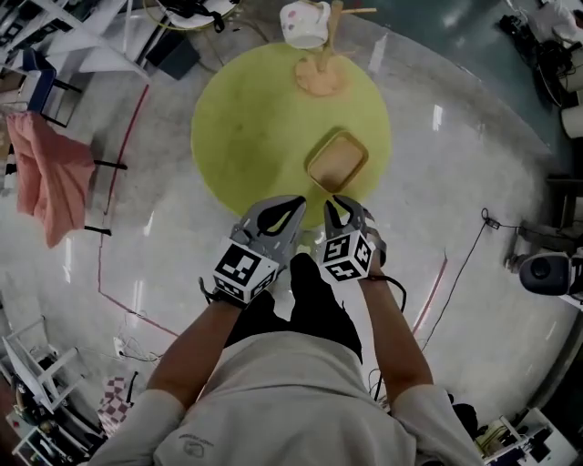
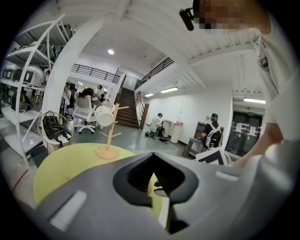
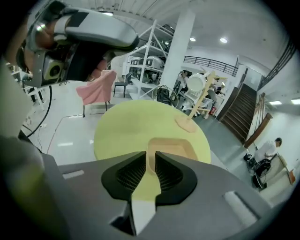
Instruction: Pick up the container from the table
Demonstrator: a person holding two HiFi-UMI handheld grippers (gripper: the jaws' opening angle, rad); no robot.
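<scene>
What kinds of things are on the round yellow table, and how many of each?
Container: 1
Mug stand: 1
Mug, hanging on the stand: 1
Total: 3

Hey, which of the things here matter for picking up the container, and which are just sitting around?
For the job:
wooden container
round yellow table
left gripper
right gripper

Just lying about:
wooden mug tree
white mug hanging on it
pink cloth off to the side
</scene>
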